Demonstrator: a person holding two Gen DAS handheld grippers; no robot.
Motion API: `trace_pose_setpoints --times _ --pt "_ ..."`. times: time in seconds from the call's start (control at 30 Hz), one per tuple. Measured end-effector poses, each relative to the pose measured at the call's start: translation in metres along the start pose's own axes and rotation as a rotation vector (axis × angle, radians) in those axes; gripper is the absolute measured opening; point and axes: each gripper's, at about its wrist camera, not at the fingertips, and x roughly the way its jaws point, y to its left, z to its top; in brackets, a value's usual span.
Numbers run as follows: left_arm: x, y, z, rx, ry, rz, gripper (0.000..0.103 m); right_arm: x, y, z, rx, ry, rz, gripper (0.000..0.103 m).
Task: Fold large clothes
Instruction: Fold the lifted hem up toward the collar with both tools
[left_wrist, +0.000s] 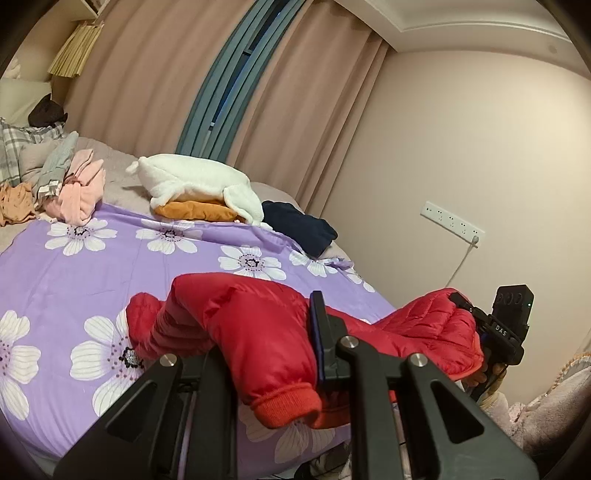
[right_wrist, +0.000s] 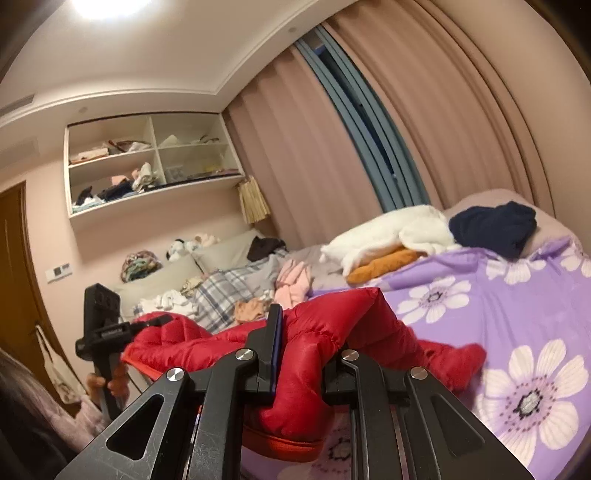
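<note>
A: Where's the jacket (left_wrist: 258, 332) sitting relative to the two tongs?

B: Strung between them, clear of the bed (left_wrist: 92, 266) at the near edge. The left tongs (left_wrist: 280, 354) are clamped on one sleeve, cuff hanging just below the pads. The right tongs (right_wrist: 303, 365) are closed on the other sleeve, red padding bulging out between the jaws.

A: So which way does its long axis run?

B: Side to side, from one pair of tongs to the other, roughly along the near edge of the bed. In the left view the right tongs (left_wrist: 476, 325) sit off to the right at the far end of the red span; in the right view the left tongs (right_wrist: 147, 325) sit off to the left.

A: And the body of it?

B: Sags in the middle and trails away from the person onto the purple quilt (right_wrist: 517, 295).

A: Which hand is nearer the bulk?

B: Hard to call; both look about equal. I'd judge the laying-out must go forward, onto open quilt, well short of the white pile (left_wrist: 199, 184).
</note>
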Motion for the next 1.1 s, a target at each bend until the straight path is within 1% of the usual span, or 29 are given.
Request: trace_pose_setpoints --times 0.2,0.37,0.4,0.47,0.53,0.63,0.8,0.9,1.1 --pt "0.024 0.02 0.004 -0.049 0.025 0.013 0.017 0.013 -0.018 -0.003 0.046 0.006 -0.022 0.017" --pt "0.055 0.039 0.003 -0.087 0.072 0.059 0.017 0.032 -0.041 -0.009 0.113 0.033 -0.072 0.017" --pt "0.059 0.042 0.003 -0.092 0.076 0.063 0.017 0.036 -0.049 -0.012 0.141 0.032 -0.085 0.017" --pt "0.07 0.049 0.004 -0.102 0.08 0.077 0.017 0.037 -0.054 -0.013 0.156 0.03 -0.088 0.017" --pt "0.079 0.054 0.006 -0.103 0.086 0.088 0.018 0.042 -0.065 -0.014 0.187 0.036 -0.109 0.017" --pt "0.101 0.063 0.011 -0.098 0.108 0.125 0.018 0.05 -0.075 -0.013 0.211 0.047 -0.139 0.017" --pt "0.134 0.078 0.015 -0.109 0.14 0.158 0.018 0.068 -0.092 -0.015 0.222 0.073 -0.206 0.017" --pt "0.153 0.088 0.016 -0.115 0.157 0.178 0.018 0.079 -0.103 -0.016 0.237 0.092 -0.233 0.017" --pt "0.193 0.117 0.017 -0.152 0.208 0.247 0.018 0.113 -0.122 -0.013 0.234 0.153 -0.278 0.017"
